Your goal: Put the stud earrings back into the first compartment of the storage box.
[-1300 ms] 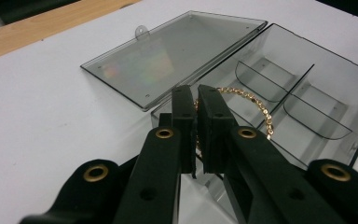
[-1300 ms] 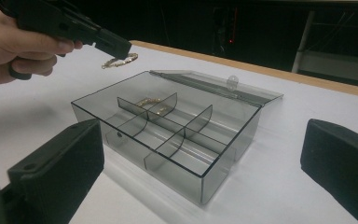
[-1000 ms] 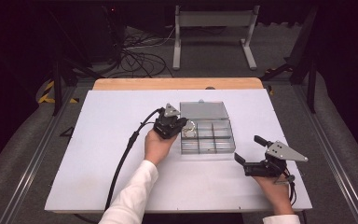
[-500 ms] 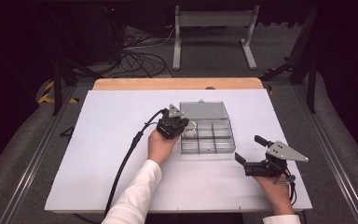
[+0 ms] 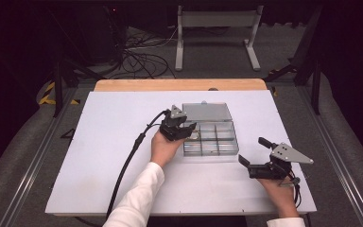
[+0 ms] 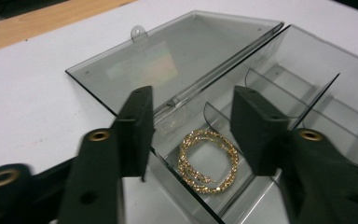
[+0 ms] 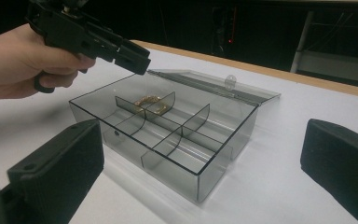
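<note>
Hovering over the divided clear box (image 5: 211,138), left gripper (image 6: 191,128) jaws just sprung apart, gold bracelet (image 6: 208,161) lying loose in the corner compartment below; right gripper (image 5: 254,155) gaping wide, holding nothing, nearby.

This looks like a lab or recording studio rather than a home. A white table (image 5: 123,156) with a bare wooden edge (image 5: 179,84) at its far side stands on grey carpet (image 5: 19,156), enclosed by black curtains (image 5: 350,56). Behind the table, loose cables (image 5: 142,56) lie tangled on the floor beside a white metal stand (image 5: 217,33). Left of the table, yellow-and-black hazard tape (image 5: 47,92) marks the floor near a dark frame leg, possibly a tripod (image 5: 56,85).
</note>
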`<act>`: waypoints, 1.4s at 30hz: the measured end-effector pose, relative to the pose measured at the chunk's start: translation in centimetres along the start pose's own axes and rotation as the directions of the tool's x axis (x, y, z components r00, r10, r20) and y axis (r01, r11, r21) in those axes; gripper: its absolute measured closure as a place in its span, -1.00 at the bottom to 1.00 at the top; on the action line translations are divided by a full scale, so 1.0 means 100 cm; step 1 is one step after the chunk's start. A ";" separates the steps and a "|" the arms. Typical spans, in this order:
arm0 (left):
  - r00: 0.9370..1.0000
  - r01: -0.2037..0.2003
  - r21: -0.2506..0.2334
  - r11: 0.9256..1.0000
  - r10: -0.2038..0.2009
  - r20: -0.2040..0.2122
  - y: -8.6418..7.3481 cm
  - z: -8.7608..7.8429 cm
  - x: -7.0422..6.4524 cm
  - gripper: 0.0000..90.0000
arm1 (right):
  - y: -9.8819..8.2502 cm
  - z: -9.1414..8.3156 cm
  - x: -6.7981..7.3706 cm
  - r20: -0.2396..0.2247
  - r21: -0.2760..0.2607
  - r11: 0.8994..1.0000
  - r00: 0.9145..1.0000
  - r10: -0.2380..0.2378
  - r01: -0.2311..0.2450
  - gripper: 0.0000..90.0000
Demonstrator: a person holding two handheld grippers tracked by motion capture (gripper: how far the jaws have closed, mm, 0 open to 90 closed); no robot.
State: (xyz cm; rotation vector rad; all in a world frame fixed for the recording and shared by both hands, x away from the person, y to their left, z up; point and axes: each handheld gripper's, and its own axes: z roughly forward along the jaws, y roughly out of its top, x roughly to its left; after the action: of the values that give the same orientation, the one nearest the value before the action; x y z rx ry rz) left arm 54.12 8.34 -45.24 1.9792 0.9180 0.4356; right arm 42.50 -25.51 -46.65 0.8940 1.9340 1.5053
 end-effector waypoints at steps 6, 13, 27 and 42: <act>0.999 -0.011 -0.021 1.000 0.012 0.036 0.002 -0.007 0.003 -0.34 | 0.000 0.001 0.001 0.001 0.004 1.000 1.000 0.000 0.000 -1.00; 0.998 -0.036 -0.041 0.999 0.038 0.048 0.004 -0.016 0.001 -0.54 | 0.000 0.001 0.000 0.007 0.000 1.000 1.000 0.002 -0.002 -1.00; 0.997 -0.060 -0.084 0.995 0.063 0.034 0.004 -0.043 0.004 -0.75 | 0.000 0.001 -0.001 0.017 0.003 1.000 1.000 0.010 -0.010 -1.00; 0.997 -0.080 -0.142 0.987 0.081 0.002 -0.007 -0.078 0.010 -0.78 | -0.001 0.001 -0.002 0.035 -0.001 1.000 0.999 0.025 -0.025 -1.00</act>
State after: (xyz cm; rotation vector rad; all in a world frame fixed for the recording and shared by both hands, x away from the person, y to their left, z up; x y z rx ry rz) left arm 49.74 13.77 -41.60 1.8904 0.7827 0.5247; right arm 42.64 -25.60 -46.75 0.9414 1.9040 1.4942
